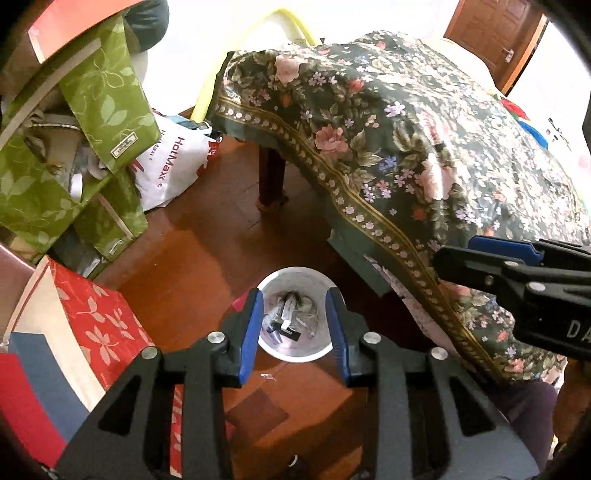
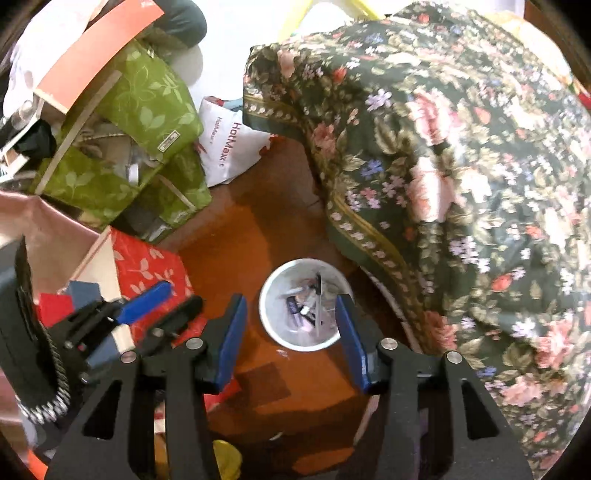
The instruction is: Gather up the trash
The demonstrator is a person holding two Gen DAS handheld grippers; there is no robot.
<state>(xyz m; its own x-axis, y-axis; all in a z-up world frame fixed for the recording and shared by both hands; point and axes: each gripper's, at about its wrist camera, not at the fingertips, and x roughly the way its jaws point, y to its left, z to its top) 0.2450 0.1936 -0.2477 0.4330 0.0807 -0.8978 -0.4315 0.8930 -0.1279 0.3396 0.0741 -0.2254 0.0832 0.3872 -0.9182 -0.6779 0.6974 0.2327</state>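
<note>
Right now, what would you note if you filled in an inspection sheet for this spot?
Surface: reddish wooden floor, a small white scrap lying on it.
Job's things: white trash cup standing on the floor, holding mixed bits of rubbish.
Clutter: green leaf-print boxes, red leaf-print box, white HotMax bag.
Grippers: left gripper and right gripper both above the cup, jaws apart, nothing between them.
Cables: nothing seen.
Surroundings: flowered cloth draped over furniture, wooden door behind.
</note>
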